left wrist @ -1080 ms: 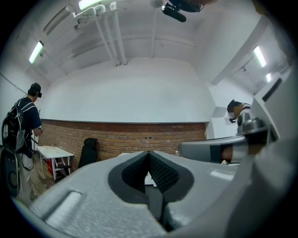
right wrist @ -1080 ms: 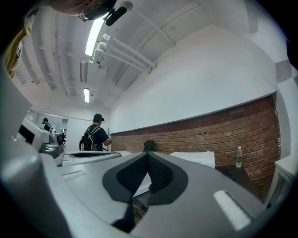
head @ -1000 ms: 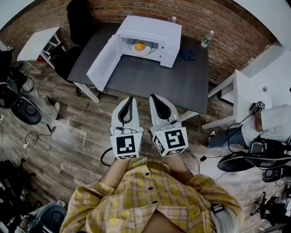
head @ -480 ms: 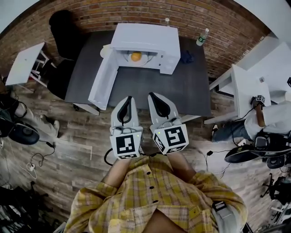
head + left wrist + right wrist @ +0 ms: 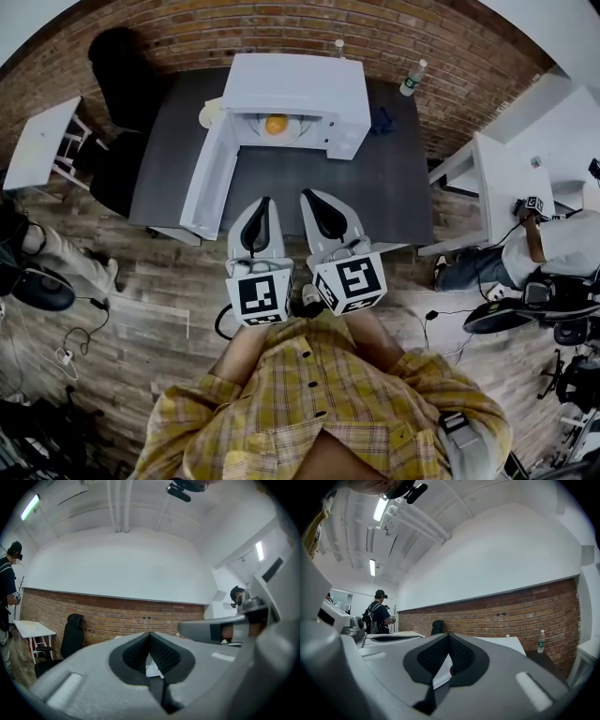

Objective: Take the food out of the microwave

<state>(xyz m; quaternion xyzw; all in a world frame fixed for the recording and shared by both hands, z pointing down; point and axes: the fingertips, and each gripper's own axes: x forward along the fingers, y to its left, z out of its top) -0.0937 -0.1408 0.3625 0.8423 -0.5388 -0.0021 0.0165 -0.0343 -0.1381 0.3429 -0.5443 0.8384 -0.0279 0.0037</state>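
Both tools clenched on nothing: my left gripper and right gripper have their jaws pressed together at the tips. They sit side by side and level over the near part of the dark table, pointing at the microwave. The microwave door stands swung open to the left, and the food, a round orange item on a pale plate, sits inside the cavity, well apart from both grippers. A water bottle stands at the table's far right corner by the brick wall.
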